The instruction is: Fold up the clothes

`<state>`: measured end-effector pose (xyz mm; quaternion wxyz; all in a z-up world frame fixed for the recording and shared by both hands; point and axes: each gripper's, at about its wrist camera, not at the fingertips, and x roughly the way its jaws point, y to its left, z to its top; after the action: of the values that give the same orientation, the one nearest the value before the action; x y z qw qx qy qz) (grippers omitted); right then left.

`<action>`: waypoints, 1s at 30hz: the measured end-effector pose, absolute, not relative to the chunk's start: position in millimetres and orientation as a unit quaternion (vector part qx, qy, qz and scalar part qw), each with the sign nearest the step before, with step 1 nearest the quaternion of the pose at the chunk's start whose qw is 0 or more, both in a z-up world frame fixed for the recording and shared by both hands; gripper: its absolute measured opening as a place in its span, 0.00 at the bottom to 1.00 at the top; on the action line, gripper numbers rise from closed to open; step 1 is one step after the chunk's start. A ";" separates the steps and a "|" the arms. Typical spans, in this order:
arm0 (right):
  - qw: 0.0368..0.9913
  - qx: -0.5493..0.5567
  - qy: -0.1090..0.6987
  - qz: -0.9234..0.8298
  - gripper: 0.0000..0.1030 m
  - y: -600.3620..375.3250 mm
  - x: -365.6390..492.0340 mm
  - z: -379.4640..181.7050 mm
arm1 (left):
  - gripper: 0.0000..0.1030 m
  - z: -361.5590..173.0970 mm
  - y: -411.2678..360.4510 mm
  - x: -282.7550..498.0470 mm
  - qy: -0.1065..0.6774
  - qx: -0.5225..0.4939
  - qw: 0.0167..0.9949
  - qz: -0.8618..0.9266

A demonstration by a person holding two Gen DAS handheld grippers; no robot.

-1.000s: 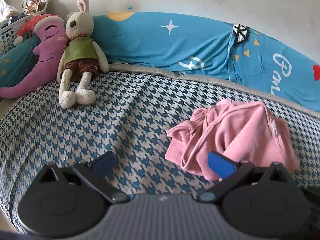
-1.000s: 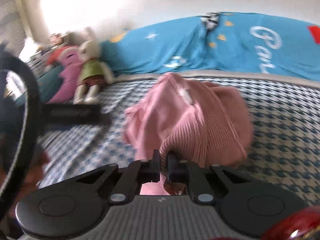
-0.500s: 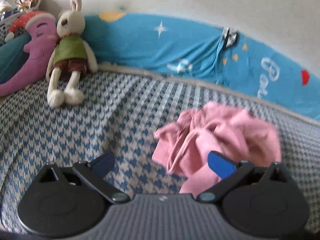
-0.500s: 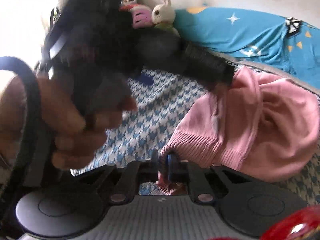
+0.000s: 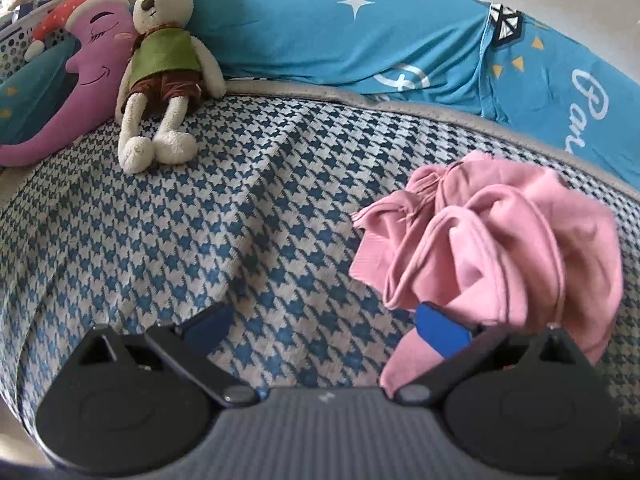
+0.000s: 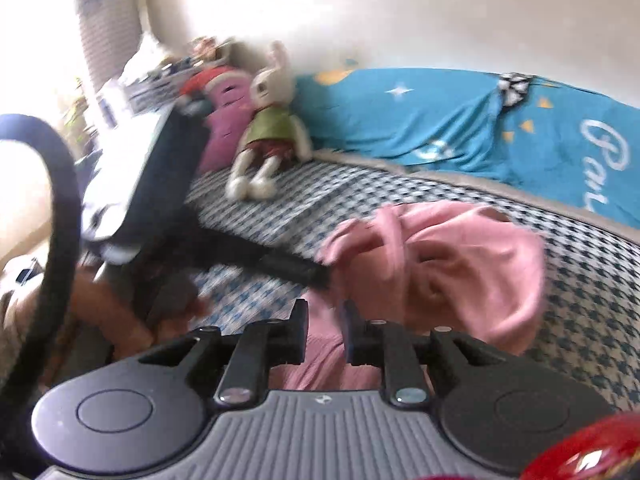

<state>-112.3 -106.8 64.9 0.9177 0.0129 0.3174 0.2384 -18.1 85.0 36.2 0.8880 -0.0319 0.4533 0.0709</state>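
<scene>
We see the pink garment crumpled on the bed, at two o'clock from the wide, empty left tongs. The right tongs are nearer, opening narrowly with a pink fold between them.

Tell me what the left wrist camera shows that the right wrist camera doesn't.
Only the left wrist view: the left gripper from behind, jaws wide apart over the checked bedcover.

Only the right wrist view: the right gripper, jaws opening with pink cloth between them, a hand gripping the other tool, and the bright window side.

Both: the crumpled pink garment, toy rabbit, purple moon cushion, blue quilt.
</scene>
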 end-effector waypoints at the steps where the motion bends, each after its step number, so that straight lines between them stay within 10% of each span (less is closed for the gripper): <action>1: 0.921 0.022 0.318 0.225 0.18 -110.8 -110.6 66.1 | 1.00 35.3 86.0 -18.0 0.455 -0.030 0.887 0.072; 19: 0.931 0.115 0.319 0.133 0.36 -113.7 -62.0 51.5 | 1.00 25.9 92.0 -22.2 0.477 -0.022 0.877 0.056; 22: 0.924 0.119 0.335 0.139 0.12 -110.3 -57.5 45.1 | 1.00 30.3 93.3 -23.2 0.471 -0.029 0.880 0.046; 30: 0.917 0.089 0.340 0.187 0.09 -103.2 -71.2 43.5 | 1.00 55.0 100.3 -30.7 0.420 -0.058 0.905 0.038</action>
<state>-71.2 -103.2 43.5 0.9173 0.0890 0.3402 0.1866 -30.7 100.3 55.0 0.9049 -0.0578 0.4201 0.0378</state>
